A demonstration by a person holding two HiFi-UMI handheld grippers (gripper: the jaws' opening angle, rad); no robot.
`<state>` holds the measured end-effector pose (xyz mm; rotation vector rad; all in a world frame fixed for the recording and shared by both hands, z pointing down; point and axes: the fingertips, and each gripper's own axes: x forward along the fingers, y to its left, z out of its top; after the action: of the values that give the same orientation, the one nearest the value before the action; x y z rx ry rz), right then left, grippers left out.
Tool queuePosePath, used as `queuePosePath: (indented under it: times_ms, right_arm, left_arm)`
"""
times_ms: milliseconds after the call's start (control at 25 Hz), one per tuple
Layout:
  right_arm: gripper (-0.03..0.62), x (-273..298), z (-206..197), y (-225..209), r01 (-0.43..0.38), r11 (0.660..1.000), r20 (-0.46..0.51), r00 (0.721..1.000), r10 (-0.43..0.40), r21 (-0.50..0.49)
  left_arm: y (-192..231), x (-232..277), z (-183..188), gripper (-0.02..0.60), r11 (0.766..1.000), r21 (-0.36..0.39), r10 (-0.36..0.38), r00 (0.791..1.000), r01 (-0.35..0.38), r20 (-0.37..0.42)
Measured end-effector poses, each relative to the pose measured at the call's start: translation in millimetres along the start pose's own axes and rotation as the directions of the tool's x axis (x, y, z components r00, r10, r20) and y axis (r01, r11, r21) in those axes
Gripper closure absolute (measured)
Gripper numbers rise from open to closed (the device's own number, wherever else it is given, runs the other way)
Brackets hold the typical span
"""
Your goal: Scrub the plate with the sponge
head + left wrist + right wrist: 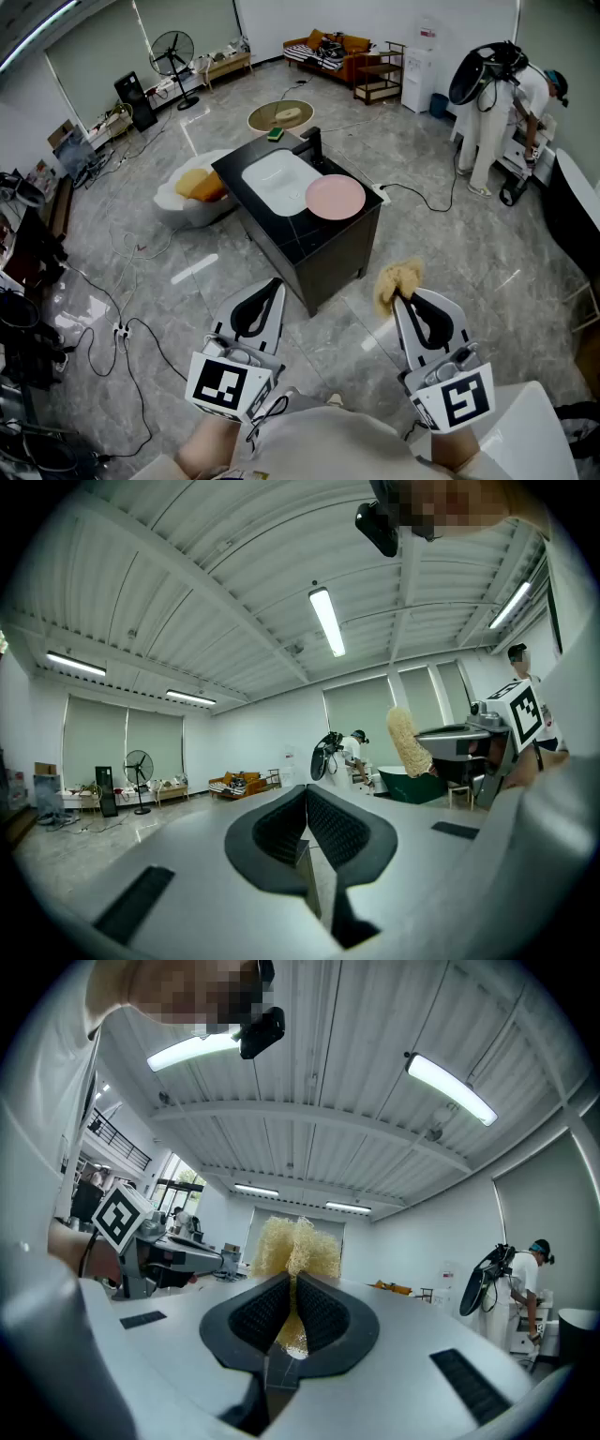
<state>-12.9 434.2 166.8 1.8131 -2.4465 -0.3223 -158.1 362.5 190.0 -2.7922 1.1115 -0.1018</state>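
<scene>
left gripper [275,284], just left of the white top [328,442]: pale grey wedge-shaped shell, black ribbed pads [347,834], a cube [225,384] with black-and-white square markers, and a thin black cable [270,410] looping toward the top. right gripper [401,302], just right of the top: same grey shell, black pads and marker cube.

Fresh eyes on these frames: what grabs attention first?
A fluffy yellow sponge is clamped in the right tool, low in the foreground. Ahead, a pink plate sits on a black sink counter standing alone mid-room, beside its white basin. The left tool is shut and empty.
</scene>
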Motion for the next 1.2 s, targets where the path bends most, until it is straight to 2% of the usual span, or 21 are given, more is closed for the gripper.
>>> queuePosePath:
  times_ms: [360, 640, 920, 1200]
  right_arm:
    - [0.546, -8, -3, -2, -0.018, 0.996, 0.006, 1.000, 0.017, 0.088]
    - [0.546, -9, -15, -5, -0.005, 0.994, -0.026, 1.000, 0.007, 0.105]
    - [0.546, -9, -16, -14, 0.006, 0.994, -0.033, 0.999, -0.003, 0.109]
    - [0.546, -1, -31, -23, 0.030, 0.994, -0.074, 0.997, -0.022, 0.107]
  left_arm:
    - [-9, -6, 1, 0.560, 1.000, -0.010, 0.005, 1.000, -0.005, 0.008]
    - [-16, -1, -6, 0.560, 1.000, 0.004, 0.016, 1.000, -0.016, 0.017]
    - [-20, 6, -16, 0.560, 1.000, -0.012, 0.013, 1.000, -0.013, -0.013]
    - [-18, 10, -46, 0.560, 0.999, -0.038, 0.021, 0.998, -0.023, -0.056]
